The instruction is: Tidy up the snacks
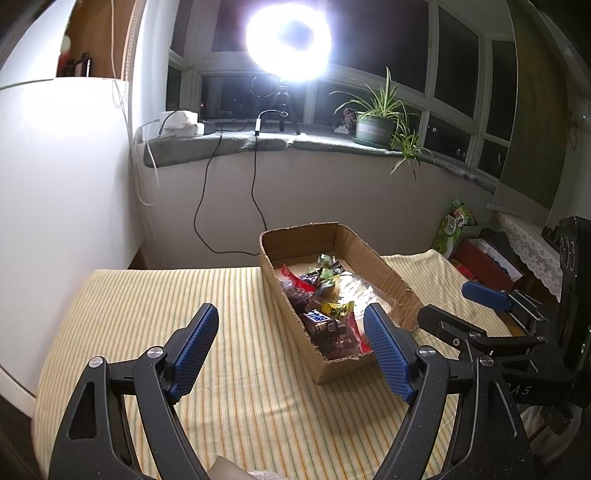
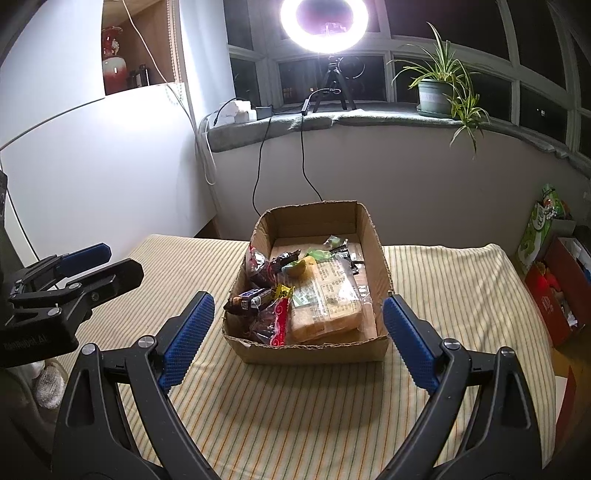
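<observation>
A shallow cardboard box (image 2: 382,258) stands on the striped cloth and holds several snacks: a clear bag of sliced bread (image 2: 325,299), a dark chocolate bar (image 2: 247,299), red-wrapped packs (image 2: 275,325) and small green and yellow candies (image 2: 314,258). The box also shows in the left wrist view (image 1: 373,254). My right gripper (image 2: 297,341) is open and empty, just short of the box's near wall. My left gripper (image 1: 291,350) is open and empty, left of the box's near corner. Each gripper shows at the edge of the other's view.
The table has a yellow striped cloth (image 2: 461,280). A white wall (image 2: 92,166) stands on the left. A windowsill holds a ring light (image 2: 325,18), cables and a potted plant (image 2: 439,88). Red and green boxes (image 2: 554,288) sit beyond the table's right edge.
</observation>
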`<control>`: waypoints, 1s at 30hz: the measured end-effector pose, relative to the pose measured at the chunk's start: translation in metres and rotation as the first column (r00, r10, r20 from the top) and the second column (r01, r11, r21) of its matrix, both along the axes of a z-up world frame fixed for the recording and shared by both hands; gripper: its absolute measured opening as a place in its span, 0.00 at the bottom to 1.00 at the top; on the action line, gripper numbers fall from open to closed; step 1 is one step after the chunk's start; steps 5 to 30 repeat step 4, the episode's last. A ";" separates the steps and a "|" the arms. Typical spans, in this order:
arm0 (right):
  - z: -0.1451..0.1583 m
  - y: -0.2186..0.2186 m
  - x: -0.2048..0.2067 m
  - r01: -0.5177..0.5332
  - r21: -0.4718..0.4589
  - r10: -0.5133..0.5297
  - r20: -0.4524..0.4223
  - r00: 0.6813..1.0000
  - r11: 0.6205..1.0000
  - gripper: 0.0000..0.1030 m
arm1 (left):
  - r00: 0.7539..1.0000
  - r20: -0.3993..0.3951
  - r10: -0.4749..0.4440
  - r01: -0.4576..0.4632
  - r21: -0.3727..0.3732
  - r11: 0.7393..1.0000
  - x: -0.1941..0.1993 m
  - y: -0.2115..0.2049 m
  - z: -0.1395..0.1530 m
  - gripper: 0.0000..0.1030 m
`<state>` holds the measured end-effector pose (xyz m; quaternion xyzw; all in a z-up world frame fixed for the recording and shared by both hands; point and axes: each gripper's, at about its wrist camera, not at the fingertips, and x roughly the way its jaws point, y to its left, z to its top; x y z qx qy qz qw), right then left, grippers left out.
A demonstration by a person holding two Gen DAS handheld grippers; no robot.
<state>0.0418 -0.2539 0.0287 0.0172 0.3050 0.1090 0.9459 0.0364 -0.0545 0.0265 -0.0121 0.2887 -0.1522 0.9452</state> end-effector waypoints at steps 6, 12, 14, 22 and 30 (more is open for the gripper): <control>-0.003 -0.002 0.000 0.006 0.002 -0.006 -0.005 1.000 1.000 0.92 | 1.000 0.003 0.001 -0.001 0.003 1.000 0.000 0.001 -0.002 0.79; -0.003 -0.002 0.000 0.006 0.002 -0.006 -0.005 1.000 1.000 0.92 | 1.000 0.003 0.001 -0.001 0.003 1.000 0.000 0.001 -0.002 0.79; -0.003 -0.002 0.000 0.006 0.002 -0.006 -0.005 1.000 1.000 0.92 | 1.000 0.003 0.001 -0.001 0.003 1.000 0.000 0.001 -0.002 0.79; -0.003 -0.002 0.000 0.006 0.002 -0.006 -0.005 1.000 1.000 0.92 | 1.000 0.003 0.001 -0.001 0.003 1.000 0.000 0.001 -0.002 0.79; -0.003 -0.002 0.000 0.006 0.002 -0.006 -0.005 1.000 1.000 0.92 | 1.000 0.003 0.001 -0.001 0.003 1.000 0.000 0.001 -0.002 0.79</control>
